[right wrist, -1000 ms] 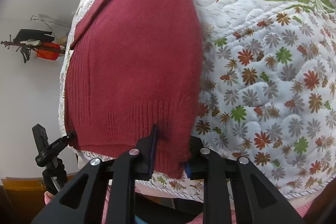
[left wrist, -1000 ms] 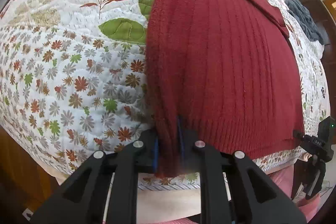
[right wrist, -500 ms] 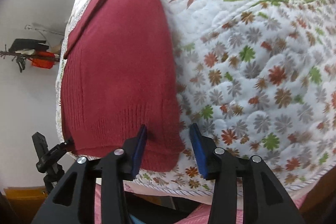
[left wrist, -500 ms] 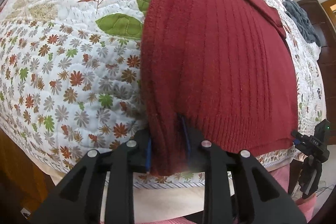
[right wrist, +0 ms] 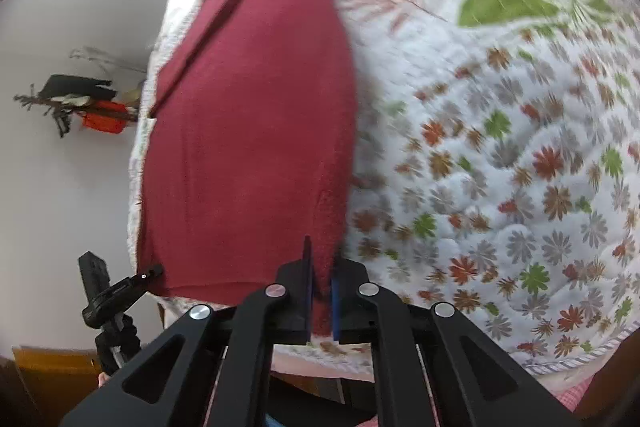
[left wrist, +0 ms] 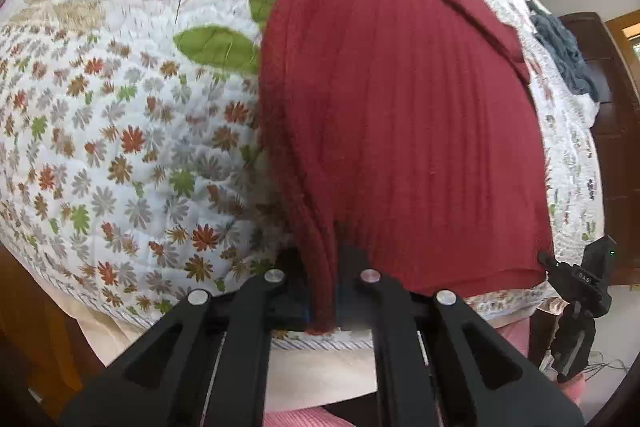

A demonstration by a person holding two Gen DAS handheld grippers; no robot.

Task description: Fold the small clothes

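Pinching the near hem corners.
I have left gripper [left wrist: 325, 291] and right gripper [right wrist: 320, 293] clamped on the maroon sweater [left wrist: 400, 115], over the quilt [left wrist: 120, 147].

Dark red ribbed knit sweater [left wrist: 400, 115], uniform in colour, its ribs running lengthwise toward the near hem. White quilted bedspread [left wrist: 120, 131] printed with small rust, grey and green flowers toward its near edge; larger rust fern fronds and solid green leaves toward its far edge. Left gripper [left wrist: 322, 291] matte black with silver screw heads. Right gripper [right wrist: 320, 291] matte black, its finger pads [right wrist: 307, 283] blue. Grey-blue cloth [left wrist: 564, 55] at the bedspread's far right corner.
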